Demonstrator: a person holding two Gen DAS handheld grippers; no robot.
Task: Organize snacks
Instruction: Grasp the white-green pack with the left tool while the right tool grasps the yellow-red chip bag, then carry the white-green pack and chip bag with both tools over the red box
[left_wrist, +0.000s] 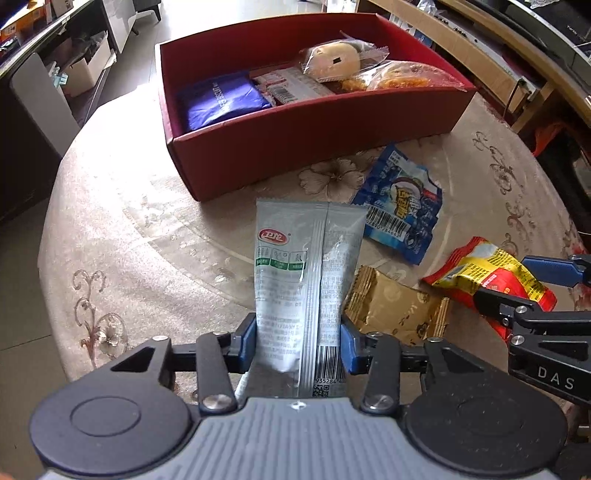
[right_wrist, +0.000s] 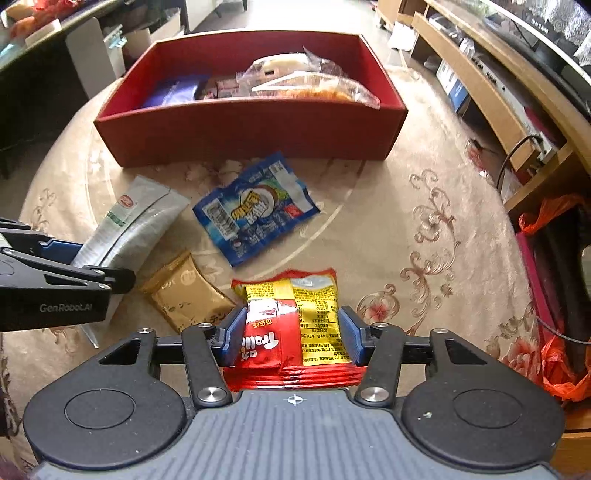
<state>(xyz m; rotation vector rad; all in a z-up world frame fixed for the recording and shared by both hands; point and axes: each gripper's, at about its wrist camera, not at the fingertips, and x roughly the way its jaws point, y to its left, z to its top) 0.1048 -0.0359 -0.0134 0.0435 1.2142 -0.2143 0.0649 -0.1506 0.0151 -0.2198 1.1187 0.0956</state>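
Left wrist view: the left gripper has its jaws clamped on a long grey foil snack sachet above the round beige floral-cloth desk. The open red cardboard box sits near the desk's far edge.

Right wrist view: the right gripper jaws pinch a red-and-yellow plastic snack bag. A blue wrapper and gold packet lie mid-desk.

Lower end of the grey foil sachet hidden behind the left gripper's body; bottom seal of the red-and-yellow crinkled packet likewise hidden in the right wrist view; near wall of the red cardboard box masking its contents' lower parts.
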